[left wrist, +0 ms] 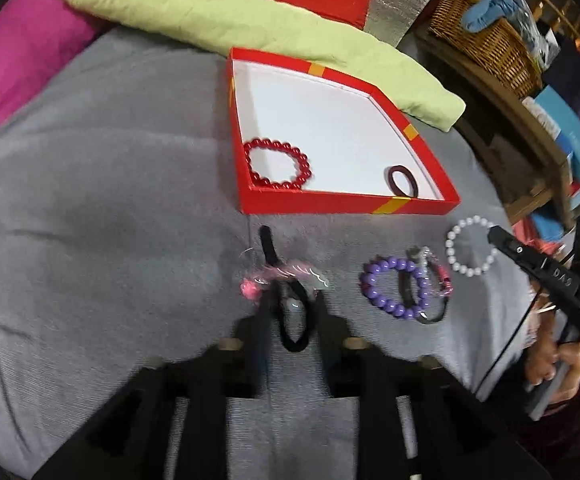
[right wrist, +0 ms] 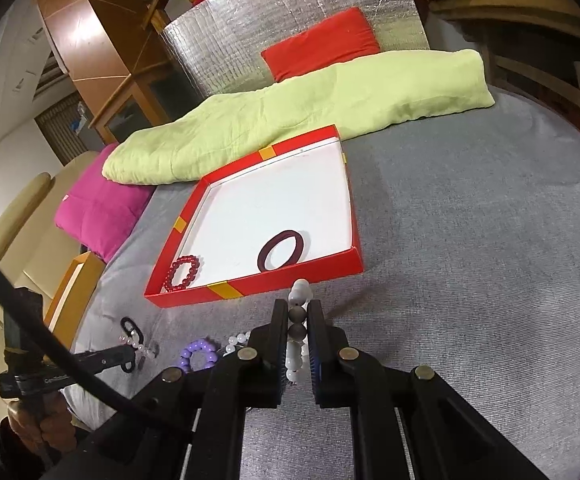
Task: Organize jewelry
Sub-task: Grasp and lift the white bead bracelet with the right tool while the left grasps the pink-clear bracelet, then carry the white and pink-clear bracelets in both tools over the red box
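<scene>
Ahead of the left gripper: a red box [left wrist: 314, 204] is lying open on the grey cloth [left wrist: 109, 200], its white floor showing.
Left gripper [left wrist: 290, 300]: its fingers are standing slightly apart around a black hair tie [left wrist: 296, 330] with a pink charm [left wrist: 249, 289]; blur is hiding whether they are pressing it.
Box, near-left corner: a red bead bracelet [left wrist: 277, 164] is lying flat against the front wall.
Box, near-right corner: a dark maroon hair band [left wrist: 401, 181] is leaning at the front wall.
Right of the left gripper: a purple bead bracelet [left wrist: 394, 286] is resting on the cloth, overlapped by a black band [left wrist: 408, 290].
Further right: a white pearl bracelet [left wrist: 456, 240] is lying under the tip of the right gripper [left wrist: 498, 236].
Right gripper, own view [right wrist: 298, 328]: its fingers are closing on the pearl strand, which is running upright between them.
Beyond the right gripper: the box's front wall is sitting just past the strand's top bead.
Behind the box: a green folded blanket [left wrist: 217, 16] is stretching across the cloth, with a magenta cushion [left wrist: 21, 52] at the far left.
</scene>
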`<state>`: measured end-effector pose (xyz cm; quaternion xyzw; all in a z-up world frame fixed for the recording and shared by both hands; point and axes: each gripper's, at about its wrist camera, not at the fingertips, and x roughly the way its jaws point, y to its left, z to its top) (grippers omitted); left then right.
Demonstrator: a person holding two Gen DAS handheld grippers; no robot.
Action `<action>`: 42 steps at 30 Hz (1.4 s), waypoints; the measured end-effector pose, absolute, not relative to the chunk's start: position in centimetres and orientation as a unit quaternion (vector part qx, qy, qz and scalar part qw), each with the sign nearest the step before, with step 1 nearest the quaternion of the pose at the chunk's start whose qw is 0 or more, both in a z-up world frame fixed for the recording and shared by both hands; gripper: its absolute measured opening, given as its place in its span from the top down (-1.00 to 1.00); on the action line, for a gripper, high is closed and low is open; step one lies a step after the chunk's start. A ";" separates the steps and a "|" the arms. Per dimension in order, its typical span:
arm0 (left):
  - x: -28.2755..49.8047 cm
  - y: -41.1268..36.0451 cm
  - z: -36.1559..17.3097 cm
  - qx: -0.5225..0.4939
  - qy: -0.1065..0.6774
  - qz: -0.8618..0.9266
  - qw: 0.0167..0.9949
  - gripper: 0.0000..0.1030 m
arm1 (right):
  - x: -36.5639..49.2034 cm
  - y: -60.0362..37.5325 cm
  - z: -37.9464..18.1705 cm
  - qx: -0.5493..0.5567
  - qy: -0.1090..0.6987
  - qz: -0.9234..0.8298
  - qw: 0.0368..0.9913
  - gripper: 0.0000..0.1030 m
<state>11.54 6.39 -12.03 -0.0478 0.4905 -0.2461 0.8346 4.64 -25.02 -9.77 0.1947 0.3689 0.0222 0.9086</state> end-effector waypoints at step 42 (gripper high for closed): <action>11.7 7.1 -8.9 -0.078 0.398 -0.295 0.865 0.85 | 4.0 -26.0 -9.3 0.192 0.360 0.009 0.913 0.80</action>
